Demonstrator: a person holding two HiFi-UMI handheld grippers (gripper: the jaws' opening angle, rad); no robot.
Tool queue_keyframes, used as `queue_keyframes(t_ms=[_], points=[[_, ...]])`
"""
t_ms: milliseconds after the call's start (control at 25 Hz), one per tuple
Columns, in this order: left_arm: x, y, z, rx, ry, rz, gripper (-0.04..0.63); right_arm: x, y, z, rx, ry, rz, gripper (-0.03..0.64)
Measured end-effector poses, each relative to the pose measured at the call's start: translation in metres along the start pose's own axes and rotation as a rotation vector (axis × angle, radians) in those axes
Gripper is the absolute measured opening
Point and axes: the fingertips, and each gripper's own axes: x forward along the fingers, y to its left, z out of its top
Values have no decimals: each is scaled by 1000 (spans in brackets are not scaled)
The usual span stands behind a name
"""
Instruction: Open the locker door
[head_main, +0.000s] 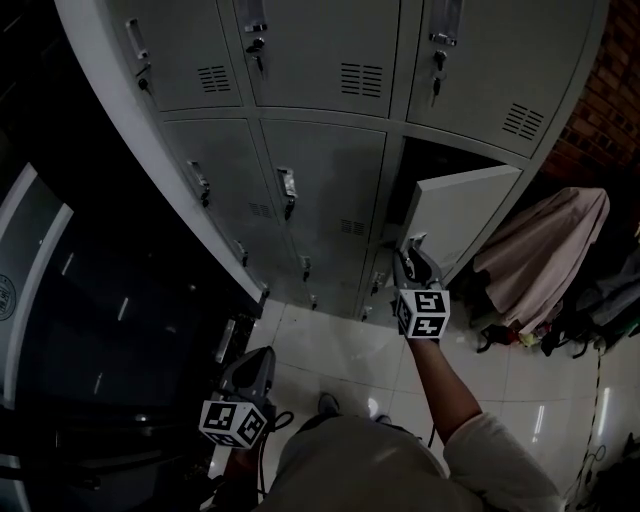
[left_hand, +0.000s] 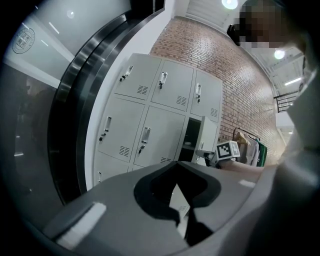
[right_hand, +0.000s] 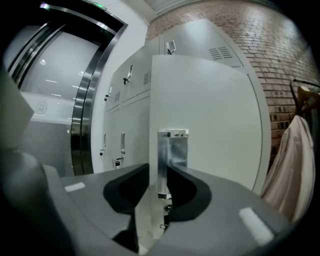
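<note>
A bank of grey lockers (head_main: 320, 190) stands in front of me. One door (head_main: 465, 210) at the middle right stands swung open, with its dark compartment (head_main: 440, 160) showing behind it. My right gripper (head_main: 410, 250) is at that door's free edge. In the right gripper view the door's metal handle (right_hand: 172, 150) stands upright between the jaws of the right gripper (right_hand: 160, 165). It touches the right pad, and a thin gap shows on the left. My left gripper (head_main: 262, 352) hangs low near the floor, away from the lockers. It (left_hand: 177, 162) is shut and holds nothing.
The other locker doors (head_main: 300, 60) are shut, with keys hanging in their locks. A dark glass and steel doorway (head_main: 60, 300) fills the left. A pale garment (head_main: 545, 250) hangs at the right by a brick wall (head_main: 600, 110), above bags on the tiled floor (head_main: 340, 350).
</note>
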Motion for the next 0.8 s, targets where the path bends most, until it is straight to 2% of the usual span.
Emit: queue_keyframes(t_ms=[200,440,800], points=[[10,-6,-7,-9,13,-17,181,-49,-6,2,-15,-69,5,120],[23,-14,-17,-13,22,-56,181,-114,-26,6,-12,-75,6,143],[44,-55,-19,-34,47,-133,181,-188,-71,5,-29,-68,-149,81]])
